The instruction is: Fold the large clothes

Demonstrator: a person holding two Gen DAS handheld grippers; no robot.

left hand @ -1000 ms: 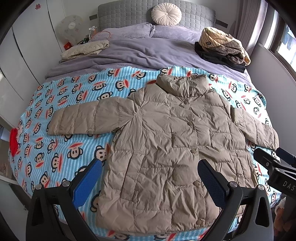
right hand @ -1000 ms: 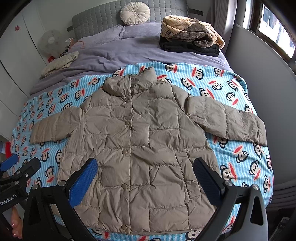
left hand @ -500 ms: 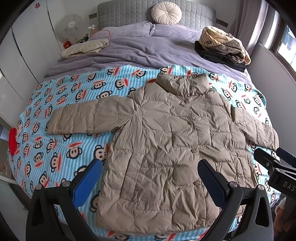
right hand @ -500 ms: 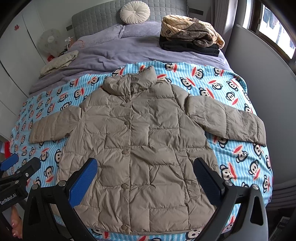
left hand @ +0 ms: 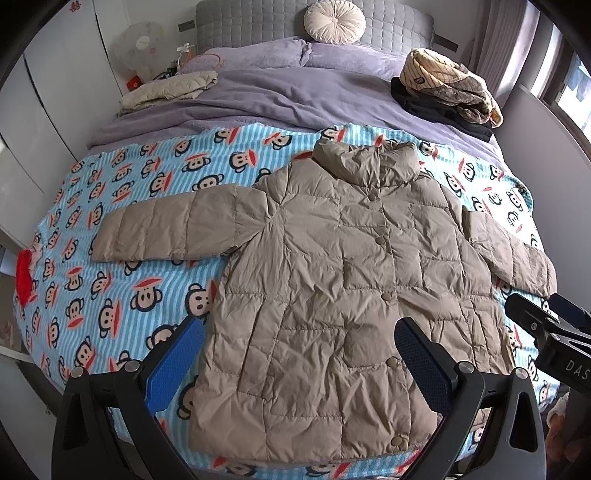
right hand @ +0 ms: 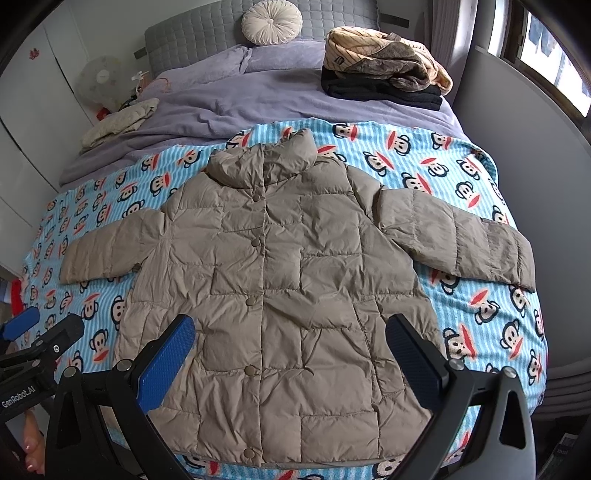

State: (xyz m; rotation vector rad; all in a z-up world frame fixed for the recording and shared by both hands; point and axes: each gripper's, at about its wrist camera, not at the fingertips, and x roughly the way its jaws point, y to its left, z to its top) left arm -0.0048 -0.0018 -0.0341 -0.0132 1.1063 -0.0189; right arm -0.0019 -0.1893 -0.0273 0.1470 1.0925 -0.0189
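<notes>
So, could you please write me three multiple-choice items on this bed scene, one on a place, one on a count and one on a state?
1. Where does the round cushion sit?
A. against the headboard
B. on the jacket
C. on the floor

2. How many sleeves of the jacket lie spread out to the sides?
A. none
B. one
C. two

3. What are the left gripper and right gripper doing?
A. both clamping the hem
B. both open, holding nothing
C. one gripping a sleeve

Answers:
1 A, it leans on the grey quilted headboard above the pillows.
2 C, one sleeve extends each way over the monkey-print blanket.
3 B, the blue pads stand wide apart with no fabric between them.
</notes>
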